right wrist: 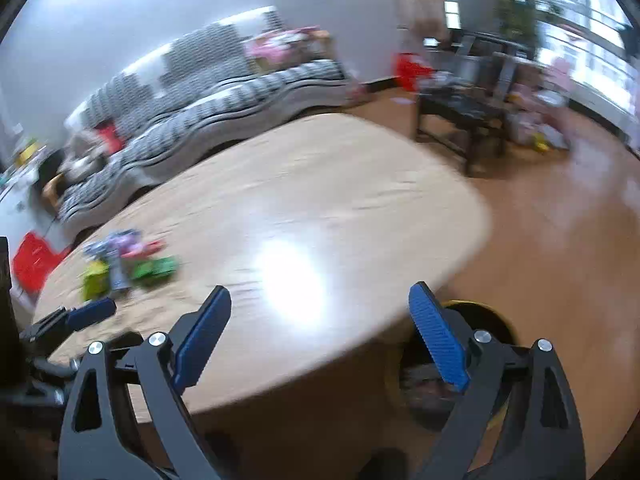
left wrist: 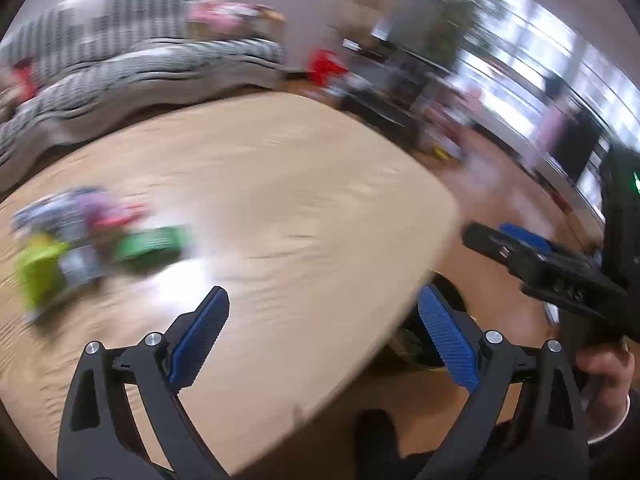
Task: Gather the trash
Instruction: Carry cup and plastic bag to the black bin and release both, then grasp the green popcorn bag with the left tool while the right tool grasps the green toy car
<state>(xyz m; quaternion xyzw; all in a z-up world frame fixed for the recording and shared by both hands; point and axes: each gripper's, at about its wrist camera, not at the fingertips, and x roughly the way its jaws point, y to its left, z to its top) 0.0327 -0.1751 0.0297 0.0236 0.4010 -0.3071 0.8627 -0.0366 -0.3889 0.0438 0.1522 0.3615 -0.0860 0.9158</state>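
Note:
A small heap of colourful wrappers (left wrist: 92, 240), green, yellow, red and purple, lies on the left part of the light wooden table (left wrist: 280, 184); it also shows in the right wrist view (right wrist: 128, 264). Both views are blurred. My left gripper (left wrist: 324, 300) is open and empty above the table's near edge, right of the heap. My right gripper (right wrist: 320, 296) is open and empty over the table's near right edge, and it shows from the side in the left wrist view (left wrist: 504, 236). A dark bin with a yellow rim (right wrist: 472, 312) stands on the floor below the right gripper.
A striped grey sofa (right wrist: 208, 108) runs behind the table. A dark low table (right wrist: 464, 116) with clutter stands at the back right, near a red box (right wrist: 408, 68) and windows. The wooden floor (right wrist: 560, 240) lies to the right.

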